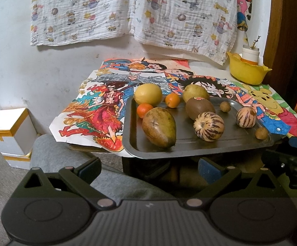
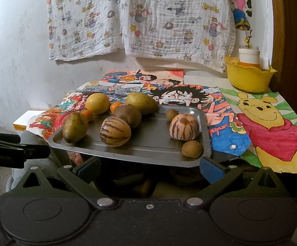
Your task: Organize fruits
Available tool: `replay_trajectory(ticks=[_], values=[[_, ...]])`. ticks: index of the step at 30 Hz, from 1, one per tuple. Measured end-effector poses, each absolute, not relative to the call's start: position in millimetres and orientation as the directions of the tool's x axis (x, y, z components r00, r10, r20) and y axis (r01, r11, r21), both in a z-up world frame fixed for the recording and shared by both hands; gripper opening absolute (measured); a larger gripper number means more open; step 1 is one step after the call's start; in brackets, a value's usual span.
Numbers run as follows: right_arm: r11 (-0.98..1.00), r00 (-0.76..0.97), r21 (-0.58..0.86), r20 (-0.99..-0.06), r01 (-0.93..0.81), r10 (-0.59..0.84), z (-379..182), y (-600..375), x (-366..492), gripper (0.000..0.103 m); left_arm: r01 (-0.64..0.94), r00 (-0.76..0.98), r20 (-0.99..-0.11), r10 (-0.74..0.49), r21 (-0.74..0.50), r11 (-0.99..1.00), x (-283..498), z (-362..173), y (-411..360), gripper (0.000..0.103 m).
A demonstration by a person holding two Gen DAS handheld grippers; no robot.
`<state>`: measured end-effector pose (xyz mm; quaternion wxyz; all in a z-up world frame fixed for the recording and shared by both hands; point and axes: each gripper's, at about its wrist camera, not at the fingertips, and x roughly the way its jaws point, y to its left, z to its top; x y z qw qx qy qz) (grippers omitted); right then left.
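A metal tray (image 1: 189, 151) (image 2: 128, 157) lies on the table's near edge and holds several fruits. On it are a brownish mango (image 1: 159, 130) (image 2: 74, 128), a kiwi (image 1: 199, 107) (image 2: 128, 114), two striped melons (image 1: 208, 126) (image 2: 184, 126) and small brown longans (image 1: 261, 133) (image 2: 191, 148). A yellow lemon (image 1: 148, 94) (image 2: 97, 103), tangerines (image 1: 173, 100) and a green-yellow fruit (image 1: 195, 93) sit along its far edge. My left gripper (image 1: 149, 169) hangs open below the tray's front rim, holding nothing. My right gripper (image 2: 149, 169) is open too, just under the front rim.
Coloured cartoon drawings (image 2: 271, 127) cover the table. A yellow bowl (image 1: 247, 69) (image 2: 248, 75) with a white bottle stands at the back right. Printed cloth (image 2: 148, 20) hangs on the wall. White boxes (image 1: 11, 131) sit on the floor at left. A grey-clad knee (image 1: 52, 149) is below.
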<state>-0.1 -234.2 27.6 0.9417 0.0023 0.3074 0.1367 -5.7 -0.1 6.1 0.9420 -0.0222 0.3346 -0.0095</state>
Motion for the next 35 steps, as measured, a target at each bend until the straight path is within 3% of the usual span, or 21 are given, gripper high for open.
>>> replay_trajectory(ticks=[35], values=[[0.961, 0.765, 0.086, -0.588, -0.262, 0.261, 21.5, -234.0, 1.4, 0.102, 0.011, 0.779, -0.626, -0.044, -0.056, 0.998, -8.2, 6.8, -1.7, 0.103]])
